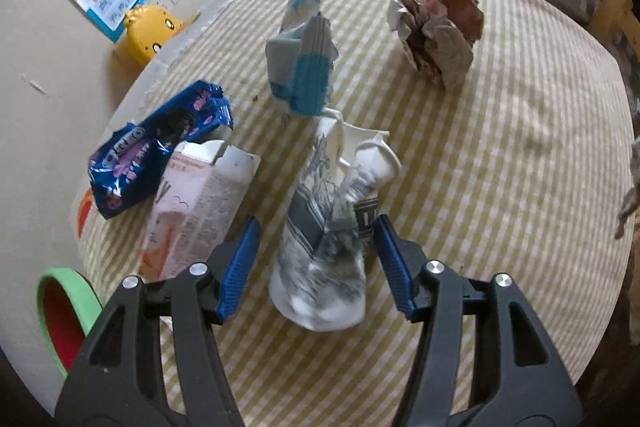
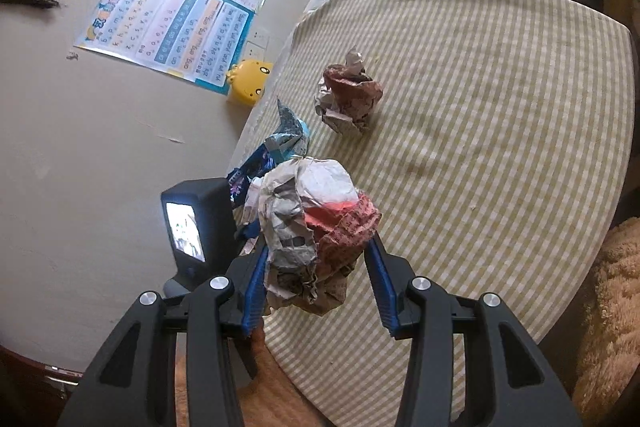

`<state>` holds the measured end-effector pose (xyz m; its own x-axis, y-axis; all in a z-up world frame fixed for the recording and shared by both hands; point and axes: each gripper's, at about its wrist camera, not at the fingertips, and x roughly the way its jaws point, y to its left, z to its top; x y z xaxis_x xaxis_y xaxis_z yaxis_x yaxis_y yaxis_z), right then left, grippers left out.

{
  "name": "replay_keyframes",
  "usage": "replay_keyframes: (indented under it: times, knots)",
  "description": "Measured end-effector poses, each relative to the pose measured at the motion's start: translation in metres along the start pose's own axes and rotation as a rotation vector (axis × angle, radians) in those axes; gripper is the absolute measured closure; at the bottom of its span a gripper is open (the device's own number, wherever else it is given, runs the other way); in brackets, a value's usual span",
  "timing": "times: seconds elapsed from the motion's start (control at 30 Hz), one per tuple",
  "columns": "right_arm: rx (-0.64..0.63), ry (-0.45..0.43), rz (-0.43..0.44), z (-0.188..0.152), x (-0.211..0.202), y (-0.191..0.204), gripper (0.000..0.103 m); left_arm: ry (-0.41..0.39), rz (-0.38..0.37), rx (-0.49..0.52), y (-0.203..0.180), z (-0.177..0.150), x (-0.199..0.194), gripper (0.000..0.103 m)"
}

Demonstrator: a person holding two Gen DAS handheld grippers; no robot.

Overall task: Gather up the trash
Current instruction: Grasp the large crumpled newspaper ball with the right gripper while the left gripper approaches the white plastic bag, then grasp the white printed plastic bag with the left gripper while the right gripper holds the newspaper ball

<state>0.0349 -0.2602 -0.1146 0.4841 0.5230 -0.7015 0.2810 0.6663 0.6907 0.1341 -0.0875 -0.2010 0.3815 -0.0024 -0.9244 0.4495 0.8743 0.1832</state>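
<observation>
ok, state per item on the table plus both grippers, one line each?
left gripper: open, straddling crushed paper cup
crushed paper cup: flattened, on table
right gripper: shut on crumpled paper ball
crumpled paper ball: held
second paper ball: crumpled, untouched
Oreo wrapper: torn open
pink carton: lying, end open

Two crumpled paper balls, three wrappers, one carton.
</observation>
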Motion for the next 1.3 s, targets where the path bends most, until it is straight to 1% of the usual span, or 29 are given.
replay_keyframes:
  times: [0.03,0.13,0.2,0.3,0.37,0.47,0.6,0.67,0.73,0.77,0.83,0.87,0.9,0.93,1.1,1.13,1.17,1.2,1.23,1.3]
  knots:
    - [0.002,-0.001,-0.002,0.0,0.0,0.0,0.059,-0.002,-0.016,-0.016,0.001,0.0,-0.001,0.061]
    - [0.006,0.003,-0.012,0.001,0.002,-0.004,0.059,-0.009,-0.04,-0.054,0.003,-0.003,-0.007,0.061]
    - [0.004,0.012,-0.026,0.001,0.005,-0.004,0.059,-0.017,-0.058,-0.073,0.005,-0.008,-0.013,0.065]
    - [-0.011,0.035,-0.058,-0.001,0.012,-0.004,0.058,-0.01,-0.082,-0.121,0.011,-0.021,-0.025,0.065]
    - [-0.022,0.054,-0.084,-0.003,0.019,-0.004,0.058,0.009,-0.119,-0.183,0.018,-0.036,-0.034,0.065]
    - [-0.055,0.086,-0.149,-0.007,0.032,-0.002,0.058,0.025,-0.163,-0.241,0.024,-0.057,-0.042,0.065]
    - [-0.116,0.138,-0.242,-0.015,0.054,0.001,0.058,0.043,-0.162,-0.264,0.023,-0.08,-0.043,0.065]
    - [-0.136,0.151,-0.273,-0.018,0.061,0.001,0.054,0.052,-0.165,-0.271,0.022,-0.085,-0.042,0.063]
    - [-0.149,0.164,-0.3,-0.02,0.068,0.0,0.053,0.059,-0.176,-0.283,0.021,-0.087,-0.042,0.054]
    - [-0.152,0.166,-0.31,-0.021,0.07,-0.001,0.051,0.049,-0.189,-0.296,0.021,-0.088,-0.044,0.051]
    - [-0.145,0.169,-0.315,-0.022,0.073,-0.003,0.048,0.031,-0.203,-0.302,0.023,-0.086,-0.047,0.049]
    - [-0.138,0.17,-0.313,-0.022,0.073,-0.004,0.047,0.022,-0.198,-0.296,0.022,-0.086,-0.05,0.047]
    - [-0.128,0.171,-0.31,-0.021,0.075,-0.004,0.042,0.012,-0.191,-0.29,0.022,-0.086,-0.052,0.047]
    - [-0.121,0.17,-0.309,-0.021,0.075,-0.004,0.039,0.0,-0.181,-0.284,0.022,-0.085,-0.054,0.047]
    - [-0.127,0.165,-0.303,-0.018,0.072,-0.004,0.04,-0.008,-0.178,-0.304,0.029,-0.085,-0.053,0.047]
    - [-0.131,0.161,-0.3,-0.018,0.071,-0.002,0.04,-0.011,-0.174,-0.309,0.031,-0.086,-0.053,0.049]
    - [-0.133,0.155,-0.296,-0.018,0.069,0.0,0.041,-0.017,-0.167,-0.317,0.031,-0.085,-0.052,0.056]
    - [-0.134,0.143,-0.291,-0.018,0.068,0.001,0.043,-0.017,-0.162,-0.322,0.032,-0.086,-0.052,0.068]
    - [-0.137,0.128,-0.283,-0.017,0.066,0.003,0.049,-0.018,-0.16,-0.324,0.034,-0.086,-0.052,0.073]
    - [-0.149,0.108,-0.278,-0.016,0.062,0.006,0.054,-0.027,-0.17,-0.345,0.039,-0.088,-0.053,0.075]
